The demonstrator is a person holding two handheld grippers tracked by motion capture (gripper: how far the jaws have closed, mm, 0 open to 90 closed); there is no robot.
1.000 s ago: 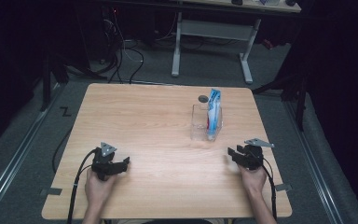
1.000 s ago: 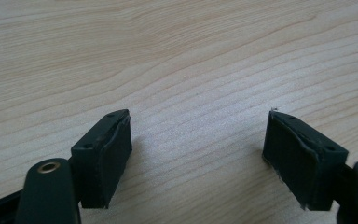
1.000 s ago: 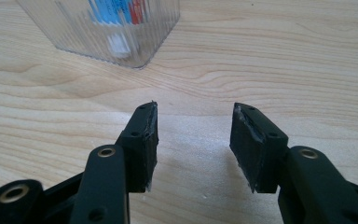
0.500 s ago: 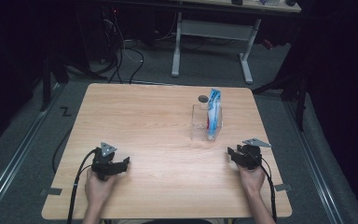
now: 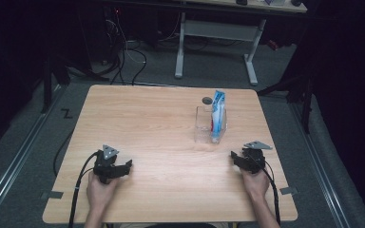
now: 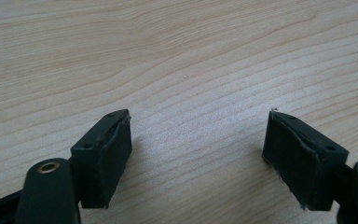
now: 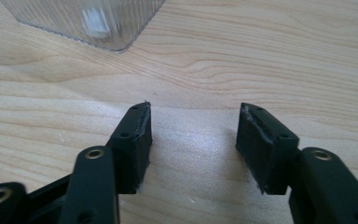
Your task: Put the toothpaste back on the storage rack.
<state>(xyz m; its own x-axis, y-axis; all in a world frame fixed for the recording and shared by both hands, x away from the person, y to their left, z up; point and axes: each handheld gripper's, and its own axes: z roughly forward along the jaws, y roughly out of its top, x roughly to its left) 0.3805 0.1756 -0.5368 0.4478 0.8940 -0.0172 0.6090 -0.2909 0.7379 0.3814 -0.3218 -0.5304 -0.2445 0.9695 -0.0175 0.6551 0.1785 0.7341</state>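
Right gripper (image 5: 237,159) jaws have just been opening, nothing between them; ready for my reach toward the clear holder (image 5: 210,124) ahead.

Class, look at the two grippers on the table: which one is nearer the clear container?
The right gripper: it sits just below and right of the clear container, whose corner shows ahead of its jaws. The left gripper lies far across the table.

The table (image 5: 161,123) is pale wood with wavy brown grain lines. On it, a clear, colourless holder (image 5: 204,124) carries a packet (image 5: 217,116) that is mostly blue with white and a touch of red. Both the left tool (image 5: 116,167) and right tool (image 5: 240,159) are matt black, each topped by a grey plate. The floor (image 5: 323,156) is dark grey.
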